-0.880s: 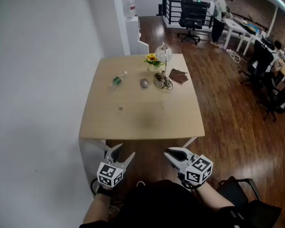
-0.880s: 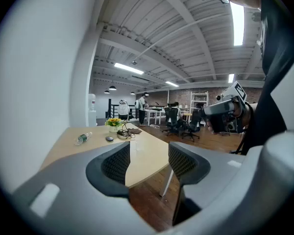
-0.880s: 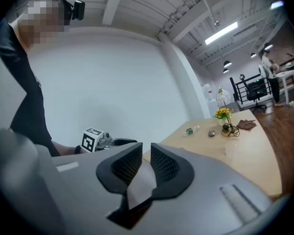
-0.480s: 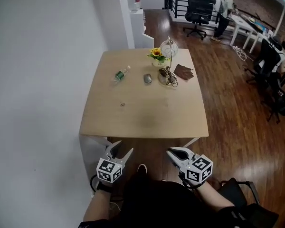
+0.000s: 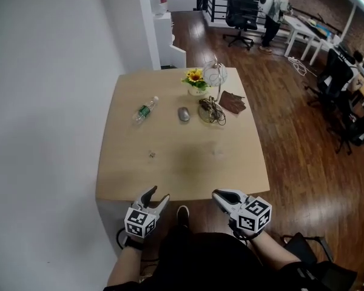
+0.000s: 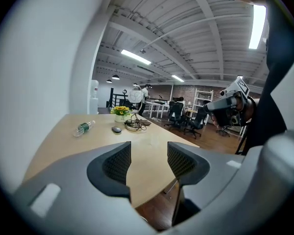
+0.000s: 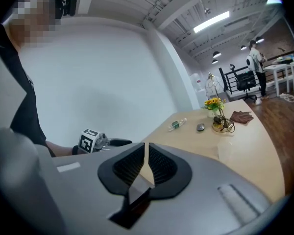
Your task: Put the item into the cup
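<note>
The near half of the table (image 5: 188, 168) lies open, and a bottle (image 5: 145, 109), mouse (image 5: 183, 114), sunflowers (image 5: 195, 77) and cables (image 5: 211, 109) crowd the far edge. A tiny pale item (image 5: 150, 154) sits toward the left edge. At the near edge hover the left gripper (image 5: 156, 194), jaws released and empty, and the right gripper (image 5: 218, 194), jaws clenched on nothing. The item lies well ahead of both.

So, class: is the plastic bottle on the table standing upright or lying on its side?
Lying on its side: the bottle rests lengthwise, flat on the table, in the head view.
</note>
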